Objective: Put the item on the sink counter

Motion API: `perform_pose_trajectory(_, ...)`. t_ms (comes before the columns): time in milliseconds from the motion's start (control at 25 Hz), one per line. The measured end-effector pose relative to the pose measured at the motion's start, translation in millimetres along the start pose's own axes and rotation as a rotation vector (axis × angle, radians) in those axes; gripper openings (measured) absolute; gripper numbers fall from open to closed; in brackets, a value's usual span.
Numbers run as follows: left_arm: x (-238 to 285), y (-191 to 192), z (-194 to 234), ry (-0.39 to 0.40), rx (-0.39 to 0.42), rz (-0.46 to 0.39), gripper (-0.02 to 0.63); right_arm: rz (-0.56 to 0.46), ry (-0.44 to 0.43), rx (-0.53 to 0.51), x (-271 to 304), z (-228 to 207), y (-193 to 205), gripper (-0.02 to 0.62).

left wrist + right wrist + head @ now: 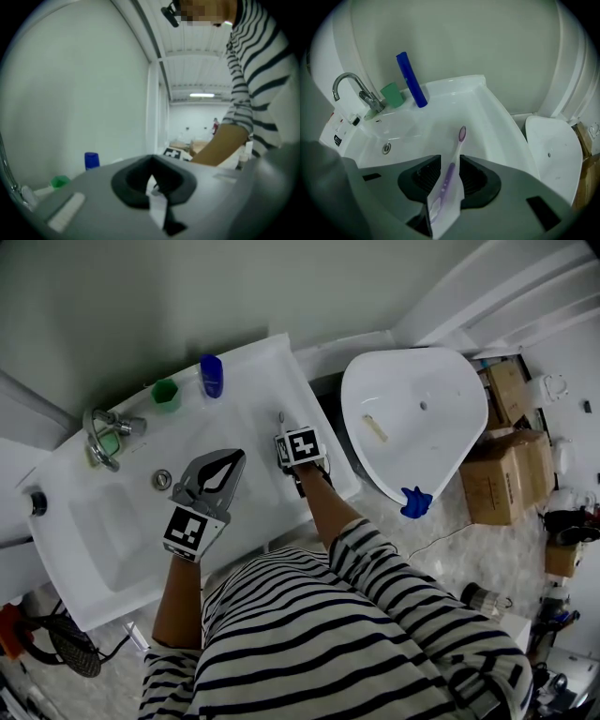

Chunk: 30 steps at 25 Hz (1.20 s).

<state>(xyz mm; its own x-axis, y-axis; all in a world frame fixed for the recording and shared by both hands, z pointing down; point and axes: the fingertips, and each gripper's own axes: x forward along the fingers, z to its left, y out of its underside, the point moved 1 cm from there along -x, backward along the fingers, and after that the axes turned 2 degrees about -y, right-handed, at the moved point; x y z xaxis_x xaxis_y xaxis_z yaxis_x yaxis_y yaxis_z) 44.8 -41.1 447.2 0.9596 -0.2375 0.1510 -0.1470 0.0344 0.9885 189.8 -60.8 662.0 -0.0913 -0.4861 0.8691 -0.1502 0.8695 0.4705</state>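
toothbrush [449, 173], purple with a clear handle, lies lengthwise between the jaws of the right gripper [450, 157]. its bristle end pokes out past the tips, above the flat strip along the right edge of the sink counter [499, 117]. the gripper tilts steeply down. its jaws stand partly apart, with a gap beside the handle, so the pads do not look to be pressing on it. whether the bristle end already touches the white surface cannot be told. the left gripper [232, 460] is closed with nothing in it and hangs roughly level over the front half of the basin, taking no part. along the back edge stand a blue tube [211, 375] and a green cup [166, 395], with the tap [103, 432] toward the back left corner, all well apart from the brush. this looks like the release step, with the carry done and the brush not yet clearly lying on the counter. the next move likely calls for the handle to settle flat on that right-hand strip. the right gripper would then draw back along the line of the brush, so the jaws neither drag it into the basin nor push it over the right edge.
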Motion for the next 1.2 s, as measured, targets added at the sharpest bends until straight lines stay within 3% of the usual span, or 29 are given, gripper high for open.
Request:
perform_pose_trajectory(680,2,3,0,0.011,0.005,0.019,0.005,0.109,0.006,0.024,10,-6,8,0.061)
perform_pose_trajectory(1200,-10,3,7,-0.020,0.009,0.026,0.005,0.081,-0.028,0.011,8,-5,6,0.036)
